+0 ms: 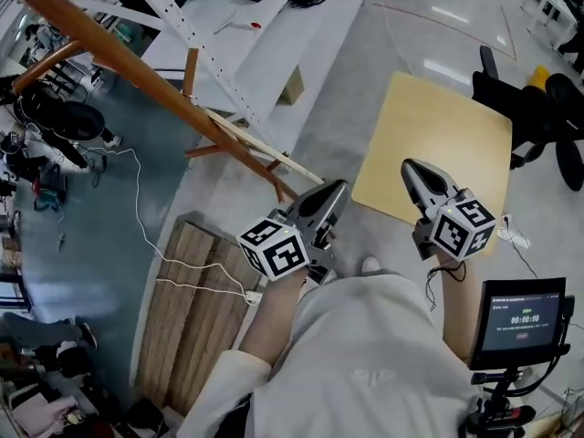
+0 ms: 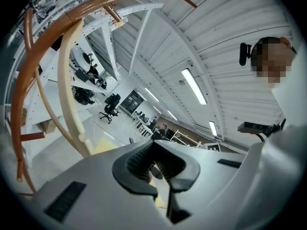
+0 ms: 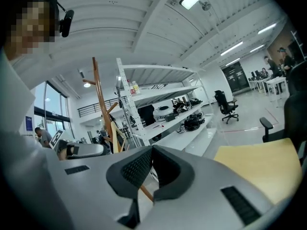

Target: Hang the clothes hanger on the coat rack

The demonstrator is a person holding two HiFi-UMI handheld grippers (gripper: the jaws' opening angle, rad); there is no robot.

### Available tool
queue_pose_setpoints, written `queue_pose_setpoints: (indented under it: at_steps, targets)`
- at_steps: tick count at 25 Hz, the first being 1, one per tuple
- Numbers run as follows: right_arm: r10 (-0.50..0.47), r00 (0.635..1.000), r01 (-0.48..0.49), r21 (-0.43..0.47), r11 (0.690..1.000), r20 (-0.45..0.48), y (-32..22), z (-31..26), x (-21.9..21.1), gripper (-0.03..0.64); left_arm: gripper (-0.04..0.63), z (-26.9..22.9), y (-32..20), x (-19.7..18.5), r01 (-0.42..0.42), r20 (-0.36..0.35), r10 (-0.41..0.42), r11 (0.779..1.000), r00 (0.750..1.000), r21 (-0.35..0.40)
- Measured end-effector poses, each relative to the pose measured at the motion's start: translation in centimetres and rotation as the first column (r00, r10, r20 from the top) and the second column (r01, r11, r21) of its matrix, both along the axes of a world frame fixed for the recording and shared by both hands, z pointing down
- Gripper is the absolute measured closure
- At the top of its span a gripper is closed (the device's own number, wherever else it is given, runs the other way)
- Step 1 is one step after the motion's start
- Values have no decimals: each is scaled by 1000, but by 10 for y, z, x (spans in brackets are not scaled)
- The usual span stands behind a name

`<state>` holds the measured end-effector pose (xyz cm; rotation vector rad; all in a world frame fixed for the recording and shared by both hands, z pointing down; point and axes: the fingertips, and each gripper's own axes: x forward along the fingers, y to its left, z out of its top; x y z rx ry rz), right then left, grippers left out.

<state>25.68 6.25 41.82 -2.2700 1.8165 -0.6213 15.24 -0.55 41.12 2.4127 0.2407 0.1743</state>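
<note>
While the pale clothes hanger point(image 1: 265, 147) lies against the slanting brown coat rack point(image 1: 119, 57), the left gripper point(image 1: 339, 188) hovers near the rack's lower legs. The right gripper point(image 1: 409, 165) hovers over the yellow tabletop's point(image 1: 447, 126) edge. Both pairs of fingers are pressed together, empty.

Both grippers are held out in front of the chest, side by side and apart. Left gripper point(image 1: 336, 190) points forward, tilted toward the right one, jaws together with nothing between. Right gripper point(image 1: 411, 167) points forward, tilted toward the left one, jaws together and empty. Marker cubes face the head camera. Left forearm point(image 1: 274, 325) and right forearm point(image 1: 453, 308) are bare
</note>
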Motion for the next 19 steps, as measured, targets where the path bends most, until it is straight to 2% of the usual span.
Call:
queue_pose_setpoints:
  at_steps: [9,19]
  targets:
    - [64,998,-64,-18,998,0,19,7,10,604,589,8,13,14,-60,30,61,998,998,-15]
    - [74,997,-73,-27,997,12,20,14,10,604,589,9,11,17,-60,31,61,998,998,-21]
